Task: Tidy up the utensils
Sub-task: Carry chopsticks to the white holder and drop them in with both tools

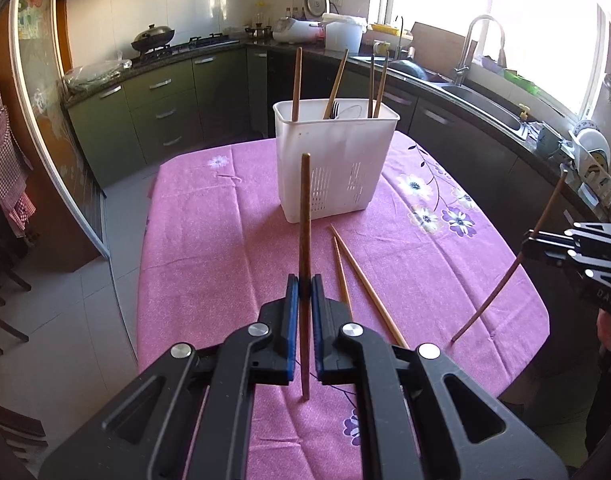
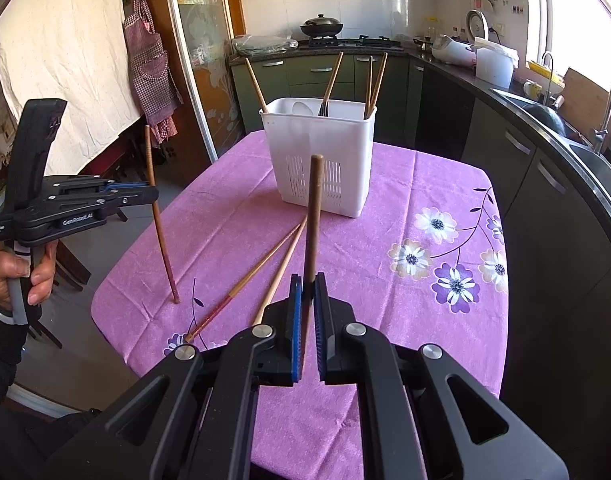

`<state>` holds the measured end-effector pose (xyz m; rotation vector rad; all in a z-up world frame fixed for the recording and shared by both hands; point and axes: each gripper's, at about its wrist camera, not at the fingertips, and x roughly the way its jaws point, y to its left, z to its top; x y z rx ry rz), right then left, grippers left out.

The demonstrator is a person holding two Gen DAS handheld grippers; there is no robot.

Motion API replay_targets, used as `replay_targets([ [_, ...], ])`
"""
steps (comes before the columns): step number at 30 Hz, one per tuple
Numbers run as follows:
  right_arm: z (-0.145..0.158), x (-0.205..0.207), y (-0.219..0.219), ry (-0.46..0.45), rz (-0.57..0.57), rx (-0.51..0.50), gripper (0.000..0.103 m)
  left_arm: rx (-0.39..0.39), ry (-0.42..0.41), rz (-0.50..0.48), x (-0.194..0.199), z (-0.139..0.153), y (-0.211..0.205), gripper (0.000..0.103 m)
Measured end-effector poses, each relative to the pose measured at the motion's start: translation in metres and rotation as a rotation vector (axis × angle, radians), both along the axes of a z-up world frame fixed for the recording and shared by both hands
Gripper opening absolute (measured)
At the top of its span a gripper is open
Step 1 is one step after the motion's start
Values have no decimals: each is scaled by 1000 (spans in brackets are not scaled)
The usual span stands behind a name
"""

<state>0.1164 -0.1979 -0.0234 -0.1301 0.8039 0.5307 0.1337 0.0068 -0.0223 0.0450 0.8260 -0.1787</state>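
The bench [image 1: 225, 240] carries a pink flowered cloth [image 2: 425, 200]. A white slotted caddy [image 1: 329, 156] stands upright on it at 12 o'clock from both claws. The caddy holds four wooden sticks leaning against its rim, plus a fork [image 1: 335, 110] and a spoon [image 2: 301, 108].

The left claw [image 1: 304, 284] is clamped on a dark chopstick [image 1: 305, 208]. This chopstick is near upright and its lower tip touches the cloth. In the right wrist view the same claw [image 2: 151, 196] appears at 9 o'clock.

The right claw [image 2: 308, 284] grips a second dark chopstick [image 2: 314, 208], which tilts slightly toward 1 o'clock. In the left wrist view this claw [image 1: 531, 242] sits at 3 o'clock, with the chopstick's lower tip at the cloth.

Two pale chopsticks [image 1: 353, 276] lie flat on the cloth between the claws, just before the caddy, converging at their far ends.
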Motion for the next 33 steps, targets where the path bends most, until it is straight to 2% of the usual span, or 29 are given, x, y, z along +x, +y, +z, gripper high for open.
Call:
replay_targets([
  [6, 0, -2, 3, 0, 0, -2, 7, 14, -40, -13, -20, 3, 1, 6],
  [14, 3, -1, 1, -6, -2, 4, 7, 13, -53, -31, -24, 4, -1, 6],
  [21, 20, 5, 4, -30, 4, 33, 7, 15, -68, -45, -21, 16, -3, 6],
  [27, 51, 18, 11, -61, 18, 57, 7, -5, -74, -66, -11, 38, -7, 6],
  [33, 110, 45, 15, -132, 3, 92, 7, -32, -146, -91, 6, 90, -15, 6],
])
